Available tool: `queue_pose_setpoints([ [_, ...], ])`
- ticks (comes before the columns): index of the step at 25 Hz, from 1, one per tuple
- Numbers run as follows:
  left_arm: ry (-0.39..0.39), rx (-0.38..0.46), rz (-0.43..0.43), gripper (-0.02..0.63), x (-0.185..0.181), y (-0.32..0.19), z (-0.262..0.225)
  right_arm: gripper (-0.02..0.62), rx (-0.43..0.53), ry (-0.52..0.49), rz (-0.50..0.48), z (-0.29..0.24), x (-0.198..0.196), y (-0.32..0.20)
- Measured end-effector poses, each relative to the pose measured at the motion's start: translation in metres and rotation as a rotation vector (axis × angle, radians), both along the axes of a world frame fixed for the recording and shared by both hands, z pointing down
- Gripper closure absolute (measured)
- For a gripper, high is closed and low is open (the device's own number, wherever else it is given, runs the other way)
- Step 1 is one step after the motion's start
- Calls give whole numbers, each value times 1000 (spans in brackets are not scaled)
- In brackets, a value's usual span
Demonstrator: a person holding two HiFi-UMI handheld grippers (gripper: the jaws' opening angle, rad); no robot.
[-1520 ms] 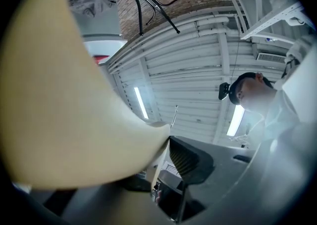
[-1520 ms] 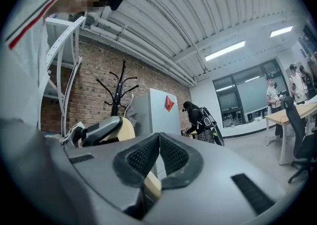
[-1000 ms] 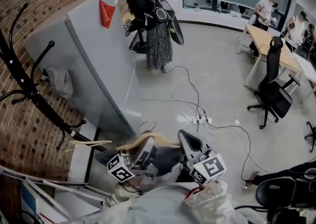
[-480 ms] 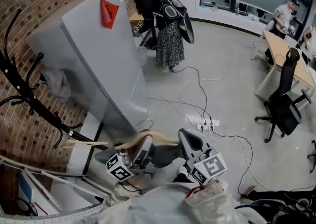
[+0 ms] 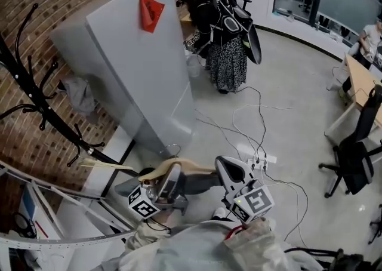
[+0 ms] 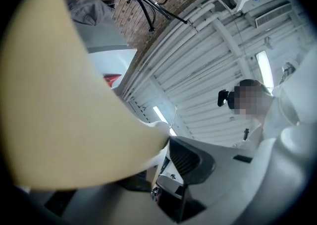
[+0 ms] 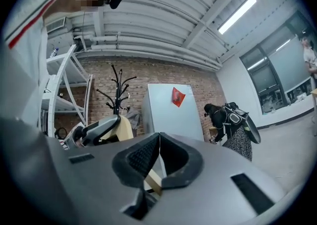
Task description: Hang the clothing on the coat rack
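Note:
A pale wooden hanger [image 5: 179, 166] carries dark grey clothing [image 5: 200, 184] low in the head view. My left gripper [image 5: 172, 175] is shut on the hanger's middle, and the wood [image 6: 74, 105] fills its own view against the dark pad [image 6: 190, 159]. My right gripper [image 5: 227, 169] is shut on the hanger's right end; a strip of wood [image 7: 152, 182] shows under its closed jaws [image 7: 159, 154]. The black coat rack [image 5: 33, 94] stands at the left against the brick wall, apart from the hanger. It also shows as the rack [image 7: 118, 92] ahead in the right gripper view.
A grey partition [image 5: 149, 85] with a red triangle [image 5: 150, 11] stands between me and a person [image 5: 224, 31] at the back. Cables and a power strip [image 5: 262, 159] lie on the floor. White metal shelving [image 5: 54, 204] is at the lower left; an office chair [image 5: 358, 156] at the right.
The head view has swung, so the partition, person and chair sit further right in the picture. Both grippers keep the hanger in the same place.

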State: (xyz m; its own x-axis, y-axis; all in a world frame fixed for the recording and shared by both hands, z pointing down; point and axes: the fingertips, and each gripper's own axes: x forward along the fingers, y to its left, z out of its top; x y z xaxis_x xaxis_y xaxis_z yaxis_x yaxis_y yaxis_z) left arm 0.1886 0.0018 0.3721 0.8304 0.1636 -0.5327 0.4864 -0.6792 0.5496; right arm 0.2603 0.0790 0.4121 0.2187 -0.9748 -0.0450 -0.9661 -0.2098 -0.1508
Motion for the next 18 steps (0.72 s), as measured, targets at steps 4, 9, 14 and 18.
queue_pose_setpoints([
  [4, 6, 16, -83, 492, 4, -2, 1, 572, -3, 8, -77, 4, 12, -8],
  [9, 9, 12, -197, 492, -9, -17, 4, 572, 3, 12, -188, 8, 12, -33],
  [14, -3, 5, -314, 492, -28, -39, 5, 572, 2, 0, -308, 11, -4, -63],
  [18, -13, 19, -379, 492, -37, -53, 7, 572, -4, 0, -376, 14, -10, -85],
])
